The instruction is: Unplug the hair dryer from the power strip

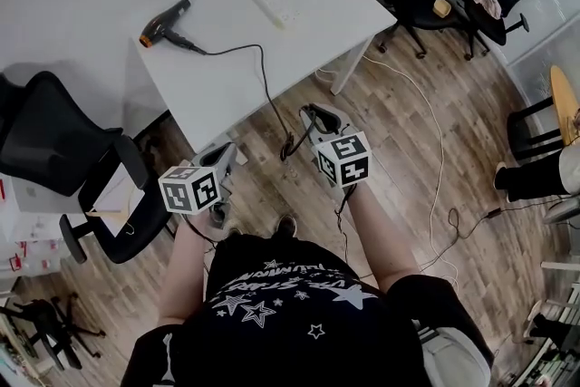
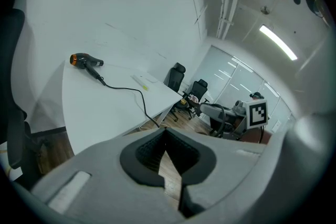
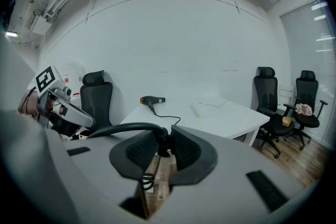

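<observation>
I am standing on a wood floor (image 1: 426, 86) at the near side of a white table (image 1: 227, 68), a claw in each hand.

The hair dryer (image 1: 163, 23) is black with an orange nozzle. It lies at the far left corner of the table, well apart from both claws. Its black cable (image 1: 263, 72) runs across the tabletop toward me, drops over the near edge and comes up to my right claw (image 1: 315, 117).

In the right gripper view, the right claw (image 3: 165, 136) is closed on the black plug (image 3: 164, 145) at the end of that cable. Both pads press against it, and the cable arcs off to the left. The plug is in the air over the floor, on the near side of the table.

The white power strip (image 1: 276, 6) lies flat near the far right of the table, well apart from the plug. Its thin white cord trails off to the right.

My left claw (image 1: 227, 155) is over the floor, left of the right one. In the left gripper view, the left claw (image 2: 167, 131) has its pad tips touching and nothing between them.

A black office chair (image 1: 54, 140) stands at my left.
</observation>
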Motion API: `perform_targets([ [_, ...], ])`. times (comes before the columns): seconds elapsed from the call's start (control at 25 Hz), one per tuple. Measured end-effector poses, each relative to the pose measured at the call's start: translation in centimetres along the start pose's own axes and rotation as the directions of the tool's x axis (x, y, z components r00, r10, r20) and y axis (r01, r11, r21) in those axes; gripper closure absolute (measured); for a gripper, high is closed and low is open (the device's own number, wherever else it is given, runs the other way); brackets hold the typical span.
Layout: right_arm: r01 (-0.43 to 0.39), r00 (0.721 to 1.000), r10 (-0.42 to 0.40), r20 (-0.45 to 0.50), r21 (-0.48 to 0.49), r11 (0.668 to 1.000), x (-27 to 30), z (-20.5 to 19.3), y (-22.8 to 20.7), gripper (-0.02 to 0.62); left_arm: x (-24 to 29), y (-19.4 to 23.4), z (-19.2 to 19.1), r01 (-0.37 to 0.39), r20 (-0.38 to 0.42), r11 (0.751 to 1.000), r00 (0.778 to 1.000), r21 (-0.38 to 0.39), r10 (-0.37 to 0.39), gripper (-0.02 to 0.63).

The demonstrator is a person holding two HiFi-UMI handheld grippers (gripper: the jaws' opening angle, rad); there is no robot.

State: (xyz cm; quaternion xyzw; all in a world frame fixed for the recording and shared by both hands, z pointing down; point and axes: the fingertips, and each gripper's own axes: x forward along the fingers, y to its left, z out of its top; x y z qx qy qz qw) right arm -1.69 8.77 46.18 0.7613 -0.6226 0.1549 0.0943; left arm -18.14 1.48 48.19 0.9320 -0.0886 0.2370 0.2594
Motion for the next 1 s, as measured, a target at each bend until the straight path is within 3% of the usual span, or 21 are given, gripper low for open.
perform_targets([
  [0.32, 0.058, 0.998, -0.058, -0.028, 0.003, 0.998, -0.5, -0.6, 0.7, 0.515, -1.8, 0.2, -0.1, 0.039, -0.021, 0.999, 0.999, 0.027, -0.039, 0.599],
  [1.0, 0.155, 0.986, -0.155, -0.062, -0.003, 0.988, 0.7, -0.1, 6.7, 0.515, -6.2, 5.5, 0.5, 0.105, -0.01, 0.994, 0.994, 0.03, -0.105, 0.6],
])
